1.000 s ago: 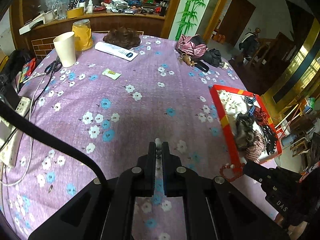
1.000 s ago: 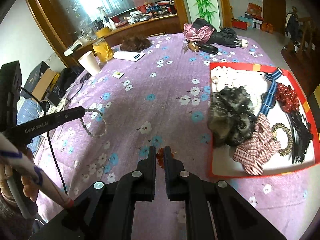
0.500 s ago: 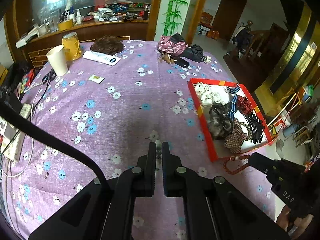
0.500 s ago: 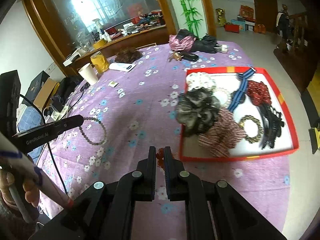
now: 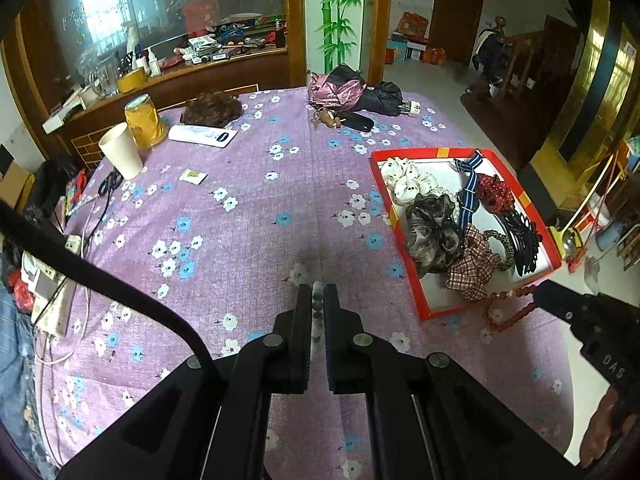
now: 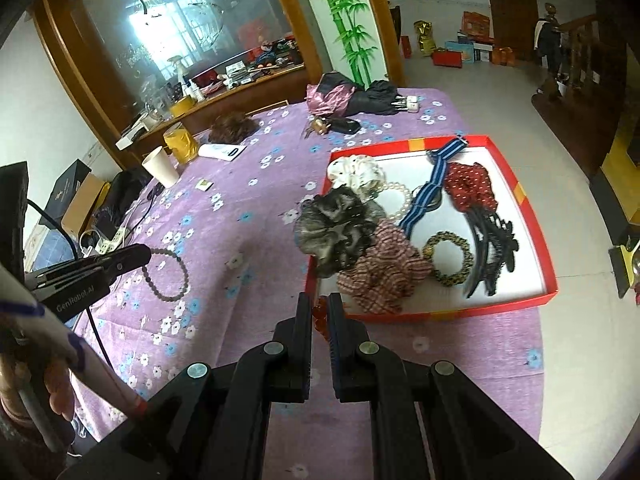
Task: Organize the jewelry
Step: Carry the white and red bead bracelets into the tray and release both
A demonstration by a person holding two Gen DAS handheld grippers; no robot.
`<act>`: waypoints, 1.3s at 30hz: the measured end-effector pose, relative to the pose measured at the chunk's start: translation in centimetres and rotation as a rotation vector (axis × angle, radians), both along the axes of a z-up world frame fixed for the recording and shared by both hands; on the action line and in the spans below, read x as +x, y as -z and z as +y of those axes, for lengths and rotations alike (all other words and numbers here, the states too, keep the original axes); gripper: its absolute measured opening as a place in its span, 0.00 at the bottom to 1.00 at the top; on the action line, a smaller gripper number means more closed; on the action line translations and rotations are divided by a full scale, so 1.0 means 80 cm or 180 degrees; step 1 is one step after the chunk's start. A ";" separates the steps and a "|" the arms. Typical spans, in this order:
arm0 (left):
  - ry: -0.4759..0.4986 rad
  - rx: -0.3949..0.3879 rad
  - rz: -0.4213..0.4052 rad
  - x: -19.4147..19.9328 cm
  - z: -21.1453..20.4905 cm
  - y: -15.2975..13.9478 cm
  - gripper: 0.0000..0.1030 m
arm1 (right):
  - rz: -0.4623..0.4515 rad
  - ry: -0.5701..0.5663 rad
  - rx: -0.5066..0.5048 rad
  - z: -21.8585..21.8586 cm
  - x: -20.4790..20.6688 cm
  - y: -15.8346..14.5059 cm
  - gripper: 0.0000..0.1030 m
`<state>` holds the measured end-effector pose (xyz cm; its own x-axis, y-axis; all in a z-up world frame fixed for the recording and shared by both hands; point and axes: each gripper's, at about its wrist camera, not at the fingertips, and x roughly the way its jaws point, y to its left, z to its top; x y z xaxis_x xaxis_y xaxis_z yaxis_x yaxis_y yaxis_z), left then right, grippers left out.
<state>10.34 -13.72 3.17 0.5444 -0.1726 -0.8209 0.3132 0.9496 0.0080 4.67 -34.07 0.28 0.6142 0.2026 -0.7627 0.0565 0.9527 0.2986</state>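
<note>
Both grippers have lifted and drawn back over the last second, so the red tray (image 6: 536, 216) now shows whole, where earlier only part of it showed in each camera.

The left gripper (image 5: 318, 300) has its jaws pressed together on a grey bead bracelet (image 6: 170, 276). In the right wrist view that bracelet hangs as an open loop from the tips, above the purple flowered tablecloth (image 5: 248, 216) and well to the left of the tray.

The right gripper (image 6: 319, 308) is likewise pinched shut, on a red bead bracelet (image 5: 506, 312). In the left wrist view its beads dangle in a loop just off the tray's near corner, over the cloth.

The tray sits toward the right edge of the table. Inside it, against the tray's left wall, lies a grey scrunchie (image 6: 336, 232), with a red-checked scrunchie (image 6: 380, 272) touching it on the near side and a white scrunchie (image 6: 356, 172) at the far left corner. A pearl bracelet (image 6: 404, 196) and a blue striped strap (image 6: 430, 184) lie mid-tray. A red dotted scrunchie (image 6: 470, 184) lies toward the far right, with black hair clips (image 6: 494, 252) below it and a gold-and-black hair tie (image 6: 448, 258) near the middle.

Well beyond the tray, at the far left of the table, stand a cream cup (image 5: 120, 156) and a yellow jar (image 5: 144, 120); folded umbrellas (image 5: 360, 94) lie at the far edge.
</note>
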 end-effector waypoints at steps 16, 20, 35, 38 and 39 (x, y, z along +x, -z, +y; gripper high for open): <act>0.0099 0.0146 -0.0013 -0.006 -0.051 0.001 0.05 | -0.0024 0.0085 0.0040 -0.048 -0.007 0.000 0.07; 0.0149 0.0136 -0.0010 -0.006 -0.063 0.000 0.05 | -0.0021 0.0118 0.0043 -0.060 -0.009 0.000 0.07; 0.0289 0.0203 0.0006 0.003 -0.101 0.003 0.05 | 0.0004 0.0205 0.0093 -0.094 -0.009 0.006 0.07; 0.0321 0.0213 0.0009 0.005 -0.108 0.003 0.05 | 0.0013 0.0208 0.0106 -0.098 -0.010 0.007 0.07; 0.0341 0.0213 0.0013 0.007 -0.112 0.003 0.05 | 0.0017 0.0210 0.0109 -0.100 -0.010 0.008 0.07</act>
